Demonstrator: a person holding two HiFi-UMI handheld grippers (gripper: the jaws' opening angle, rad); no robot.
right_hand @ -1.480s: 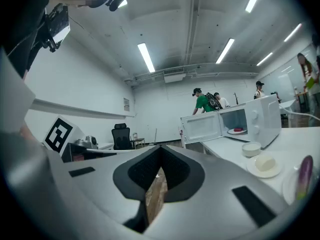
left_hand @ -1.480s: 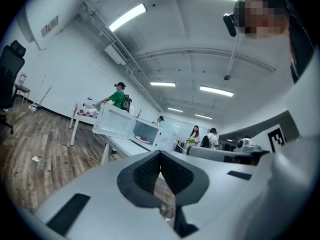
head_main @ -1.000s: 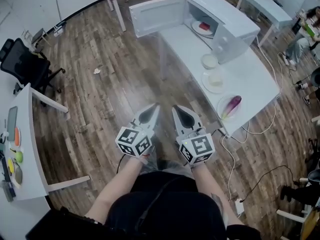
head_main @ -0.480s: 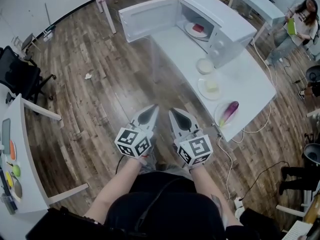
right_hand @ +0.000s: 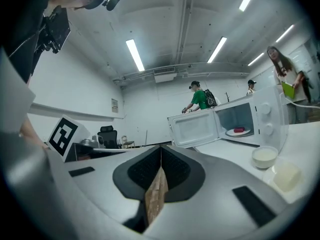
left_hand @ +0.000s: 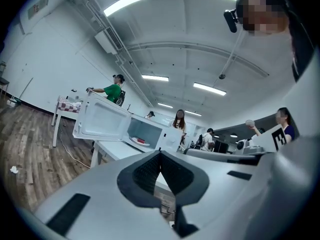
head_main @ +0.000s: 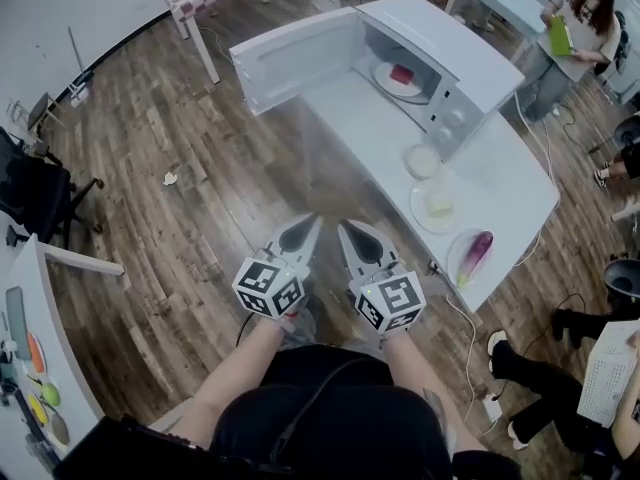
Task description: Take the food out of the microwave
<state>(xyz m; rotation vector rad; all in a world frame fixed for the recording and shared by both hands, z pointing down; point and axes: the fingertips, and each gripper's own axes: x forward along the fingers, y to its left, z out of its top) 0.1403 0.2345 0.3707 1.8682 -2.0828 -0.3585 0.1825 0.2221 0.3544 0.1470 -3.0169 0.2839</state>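
Holds L tool (head_main: 312, 219) and R tool (head_main: 345, 228) side by side at waist height, tips fwd, well short of the worktop (head_main: 505, 183). Has both pressed together, pinching nothing. Prob. parked shut for the approach, w/ no reach needed yet. Aims them roughly toward the microwave (head_main: 455, 53) at the worktop's far end. Shows its door (head_main: 290, 63) swung fully open to the left, leaving the cavity reachable from the front, so no handle work left.

Finds the food (head_main: 402, 74), a small red block, inside the cavity near the middle of a white plate (head_main: 385, 86); not yet out. Lies flat and low. Seems to run its long axis across the cavity mouth, approx. parallel to the front edge, tho too small to be sure. Suggests gripping the plate's rim rather than the block itself.

Notes, nearer along the worktop, a bowl (head_main: 423, 160), a second plate (head_main: 437, 204) w/ a pale block and a third plate (head_main: 474, 253) w/ a purple veg. Likely set aside to leave the patch before the cavity free as a landing spot.
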